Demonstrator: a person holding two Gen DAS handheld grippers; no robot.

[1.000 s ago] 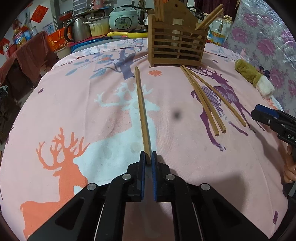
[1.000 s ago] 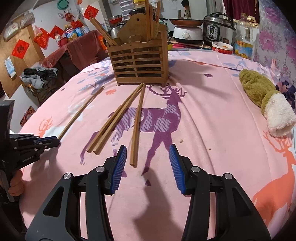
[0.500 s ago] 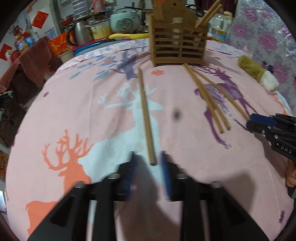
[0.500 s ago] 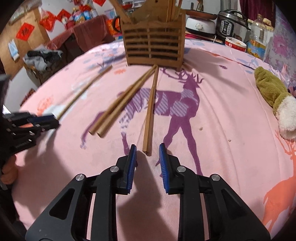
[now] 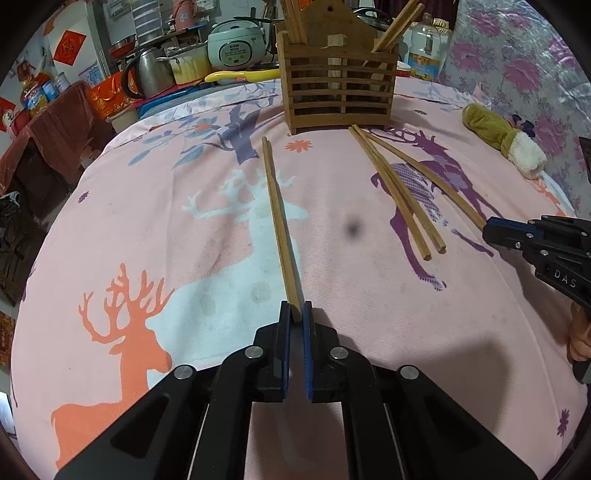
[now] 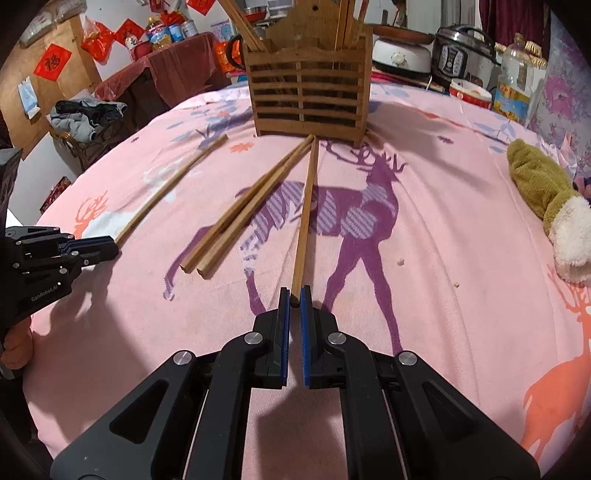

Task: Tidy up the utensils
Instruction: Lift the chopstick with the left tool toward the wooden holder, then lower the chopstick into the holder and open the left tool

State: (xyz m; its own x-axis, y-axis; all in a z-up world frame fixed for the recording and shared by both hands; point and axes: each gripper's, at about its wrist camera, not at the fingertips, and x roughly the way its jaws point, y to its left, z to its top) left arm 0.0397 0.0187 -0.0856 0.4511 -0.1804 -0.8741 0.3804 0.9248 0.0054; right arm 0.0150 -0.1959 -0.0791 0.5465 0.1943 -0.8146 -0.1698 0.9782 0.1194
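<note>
On a pink deer-print tablecloth (image 5: 369, 332), the left gripper (image 5: 295, 314) is clamped on the near end of a single chopstick (image 5: 279, 221) that lies pointing toward a slatted wooden holder (image 5: 338, 92). The right gripper (image 6: 294, 295) is likewise closed on the near end of another chopstick (image 6: 304, 218), whose far tip reaches almost to the holder's base. Between the two, a pair of chopsticks (image 6: 232, 229) lies side by side on the cloth, touching each other. The holder stands upright at the far side of the table and already contains several chopsticks (image 5: 393, 26), leaning in its left and right compartments. Near the right edge lies an olive-and-white plush toy (image 6: 550, 199). Rice cookers, a kettle and bottles crowd the background.
</note>
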